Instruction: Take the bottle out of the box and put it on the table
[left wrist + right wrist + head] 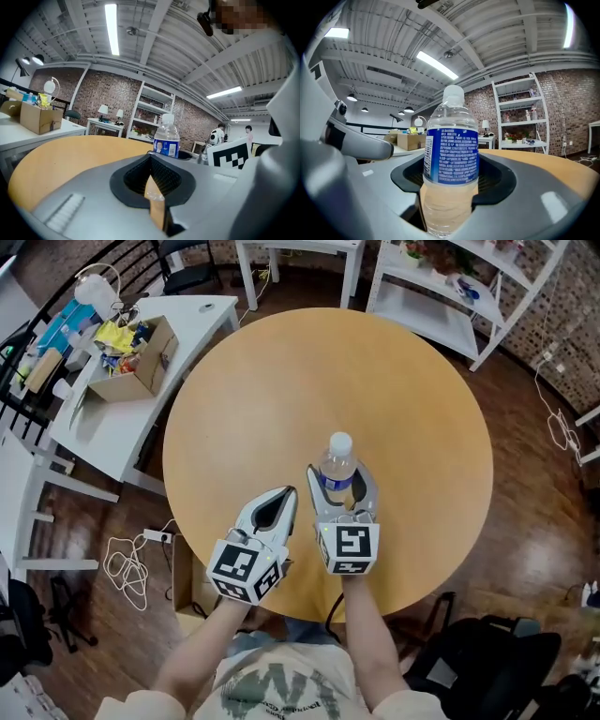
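Observation:
A clear water bottle (338, 465) with a white cap and blue label stands upright between the jaws of my right gripper (340, 476), which is shut on it over the near part of the round wooden table (281, 381). In the right gripper view the bottle (451, 154) fills the middle, with a dark pad against each side. I cannot tell whether its base touches the table. My left gripper (285, 493) is just left of it, shut and empty. The bottle (166, 138) shows beyond the left gripper's closed jaws. The open cardboard box (141, 357) sits on a white desk at the far left.
The white desk (112, 427) beside the table holds the box and small clutter. White shelves (450, 296) stand at the back right. Cables (127, 563) lie on the wooden floor at the left, and a black chair (487, 662) is at the lower right.

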